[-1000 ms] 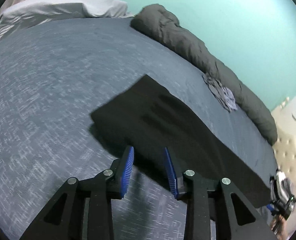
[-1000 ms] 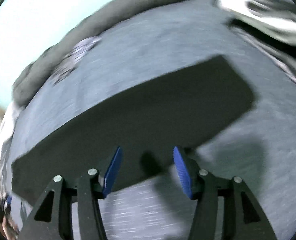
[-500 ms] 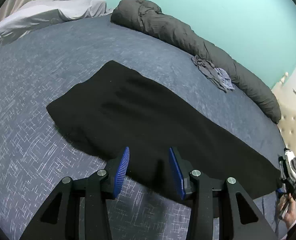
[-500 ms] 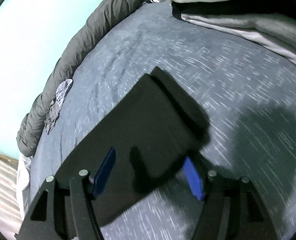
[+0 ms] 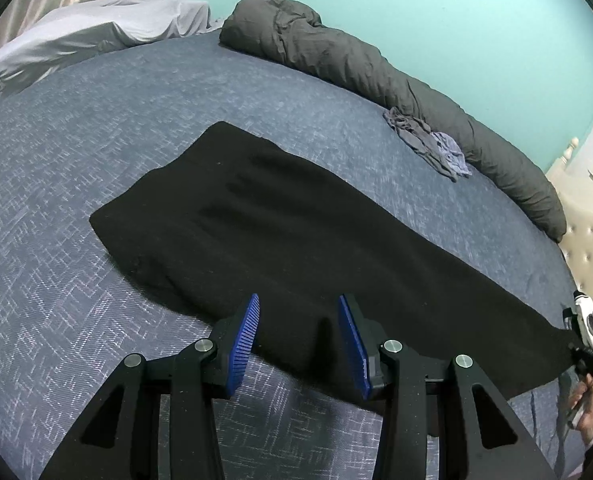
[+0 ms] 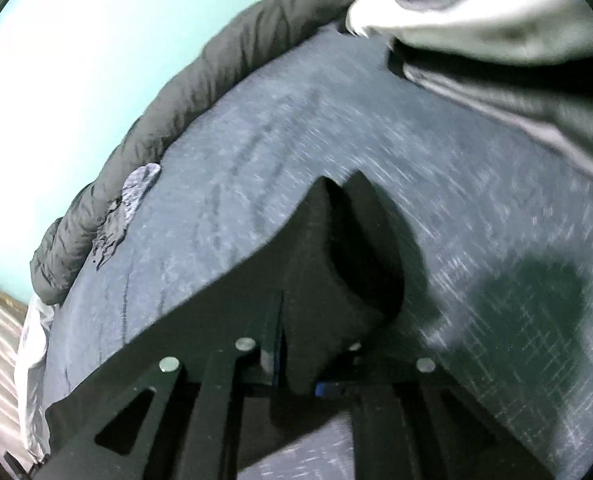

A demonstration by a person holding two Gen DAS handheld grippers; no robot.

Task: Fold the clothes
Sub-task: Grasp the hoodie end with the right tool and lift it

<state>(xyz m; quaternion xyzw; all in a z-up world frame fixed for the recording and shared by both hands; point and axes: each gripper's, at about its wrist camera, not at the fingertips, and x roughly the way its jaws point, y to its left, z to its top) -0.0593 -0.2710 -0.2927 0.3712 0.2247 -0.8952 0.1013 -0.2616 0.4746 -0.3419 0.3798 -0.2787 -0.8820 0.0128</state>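
Half a second ago the right gripper (image 6: 296,360) stood wide over the black cloth (image 5: 296,232); now its jaws are closing, pinching the cloth's corner (image 6: 336,260) at centre frame. The left gripper (image 5: 298,332) remains released over the near edge at lower centre on the bed (image 5: 96,120).

Matt black cloth garment (image 5: 280,240) on rough woven blue bedcover (image 5: 76,152)

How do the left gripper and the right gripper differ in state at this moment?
The left gripper stands open with nothing pinched; the right gripper is closing on bunched fabric of the black garment. The left's blue pads show clearly; the right's are almost hidden by cloth. Both sit at the garment's near edge.
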